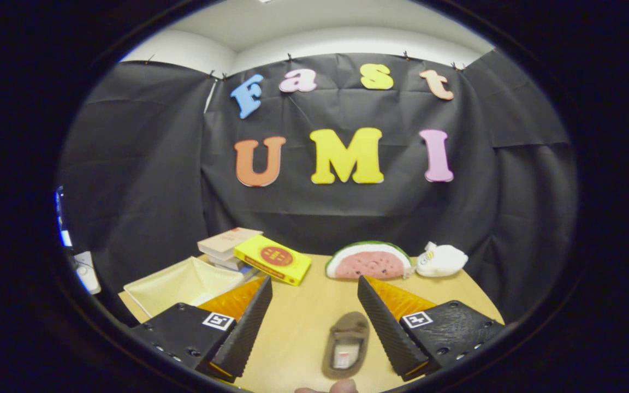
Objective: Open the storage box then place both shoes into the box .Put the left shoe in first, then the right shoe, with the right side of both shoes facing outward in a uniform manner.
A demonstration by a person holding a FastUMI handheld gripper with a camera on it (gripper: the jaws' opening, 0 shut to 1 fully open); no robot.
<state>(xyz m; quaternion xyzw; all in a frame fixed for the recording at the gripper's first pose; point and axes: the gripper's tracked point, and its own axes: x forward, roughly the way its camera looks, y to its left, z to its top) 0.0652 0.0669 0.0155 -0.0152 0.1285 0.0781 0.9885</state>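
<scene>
My gripper (314,286) stands open above the wooden table (303,322), its two black ribbed fingers (251,316) spread wide with nothing held. A brown shoe (346,345) lies on the table below and between the fingers, close to the right one, its opening facing up and a pale insole showing. A cream fabric storage box (183,284) sits at the table's left side, beyond the left finger, with its top open and its inside bare.
A stack of books (227,248) with a yellow box (273,259) leaning on it stands at the back left. A watermelon-slice plush (369,261) and a white plush toy (441,259) lie along the back edge. A fingertip (342,386) shows just below the shoe.
</scene>
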